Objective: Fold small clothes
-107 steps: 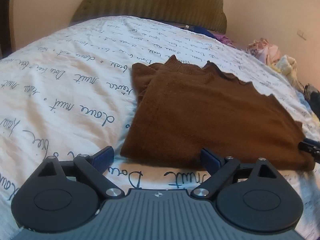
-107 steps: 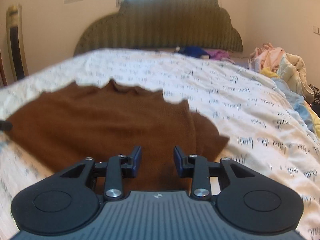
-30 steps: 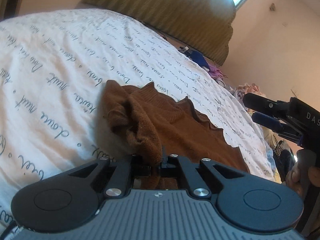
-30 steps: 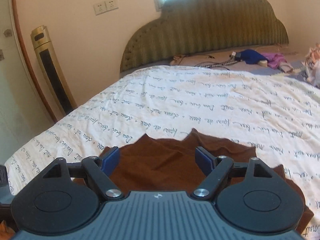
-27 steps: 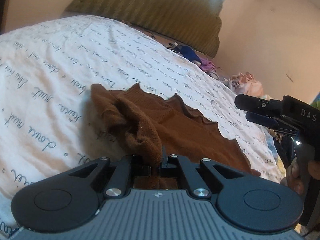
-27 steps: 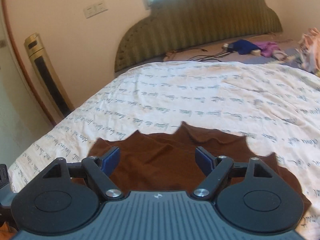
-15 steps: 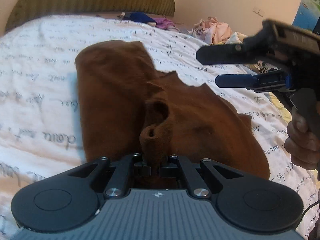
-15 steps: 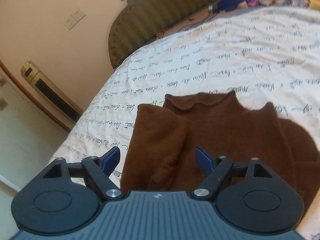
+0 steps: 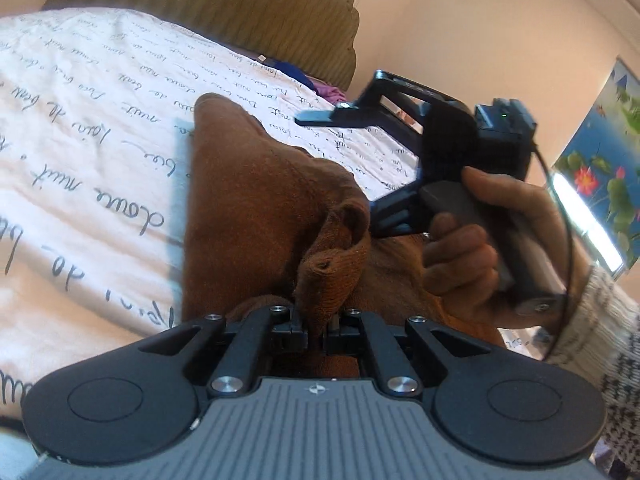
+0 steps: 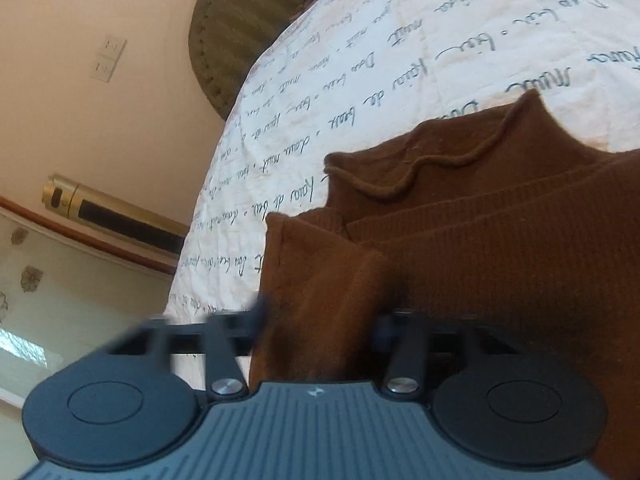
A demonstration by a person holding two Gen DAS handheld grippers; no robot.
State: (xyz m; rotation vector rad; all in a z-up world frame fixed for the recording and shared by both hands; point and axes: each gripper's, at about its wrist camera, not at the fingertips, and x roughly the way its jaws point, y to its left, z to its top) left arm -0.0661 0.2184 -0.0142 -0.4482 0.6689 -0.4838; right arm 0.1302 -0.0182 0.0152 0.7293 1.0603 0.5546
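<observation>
On my left wrist view, a white bedspread (image 9: pixel 92 128) printed with handwriting fills the left side, with an olive padded headboard (image 9: pixel 224 4) behind it. A brown knit sweater (image 9: pixel 248 200) lies on the bedspread, partly folded over itself. My left gripper (image 9: pixel 317 330) has its jaws clenched on a bunched fold of that sweater, lifting it slightly. To the right, a hand (image 9: pixel 480 248) in a speckled knit sleeve (image 9: pixel 600 332) holds the right gripper (image 9: pixel 384 160) level above the sweater, fingers curled around its handle; its two black fingers are spread apart and hold nothing. A flower painting (image 9: pixel 604 160) hangs on the far wall.

On my right wrist view, a gold-trimmed floor-standing unit (image 10: pixel 112 216) and wall switches (image 10: pixel 108 58) sit at left. The bedspread (image 10: pixel 360 80) runs diagonally. The sweater (image 10: pixel 500 248) fills the right, its wavy edge showing. The fingers here look blurred, released, with sweater cloth between them.
</observation>
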